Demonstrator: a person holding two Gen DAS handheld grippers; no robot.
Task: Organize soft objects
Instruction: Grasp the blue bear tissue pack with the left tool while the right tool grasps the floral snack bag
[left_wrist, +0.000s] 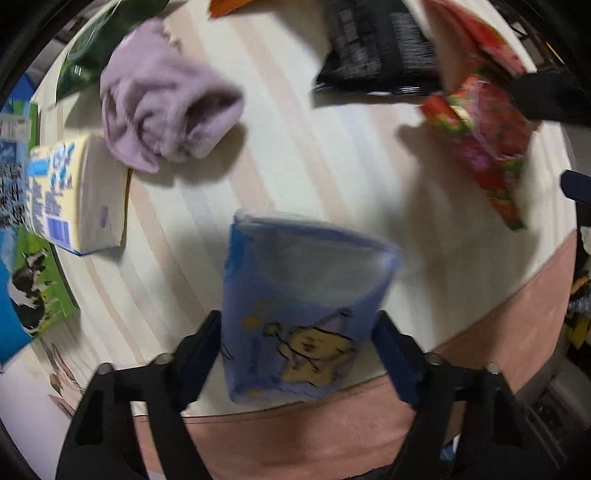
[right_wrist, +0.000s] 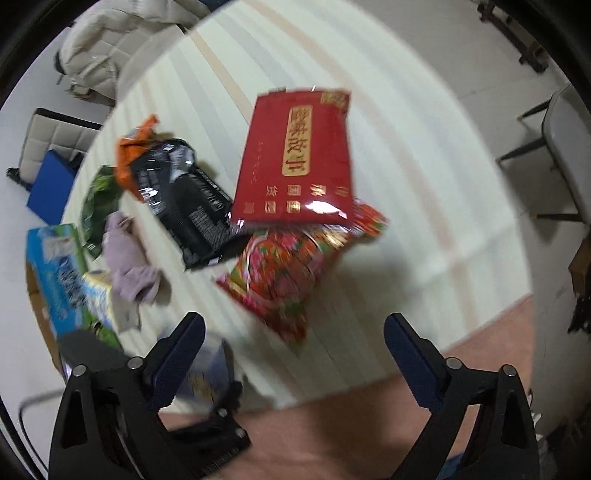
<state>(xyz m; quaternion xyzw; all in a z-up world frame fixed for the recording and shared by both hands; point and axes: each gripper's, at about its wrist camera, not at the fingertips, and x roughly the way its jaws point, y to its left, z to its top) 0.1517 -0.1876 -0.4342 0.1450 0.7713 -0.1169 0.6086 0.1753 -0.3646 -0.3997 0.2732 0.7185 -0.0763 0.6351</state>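
My left gripper (left_wrist: 297, 332) has its jaws wide around a blue tissue pack (left_wrist: 303, 295) with a yellow cartoon, which stands between the pads on the round striped table (left_wrist: 295, 147). The left pad (left_wrist: 203, 354) touches it; the right one looks just apart. A lilac cloth (left_wrist: 166, 107) lies crumpled to the far left. My right gripper (right_wrist: 293, 339) is open and empty, above the table's near edge. Before it lies a flowered red pack (right_wrist: 280, 269), with a red packet (right_wrist: 295, 158) on top. The blue pack (right_wrist: 207, 373) shows behind my right gripper's left finger.
A yellow tissue pack (left_wrist: 74, 192) and a blue-green milk carton (left_wrist: 22, 280) sit at the left. A black bag (right_wrist: 184, 199), an orange bag (right_wrist: 133, 147) and a green bag (right_wrist: 101, 199) lie at the back. Chairs (right_wrist: 561, 155) stand around the table.
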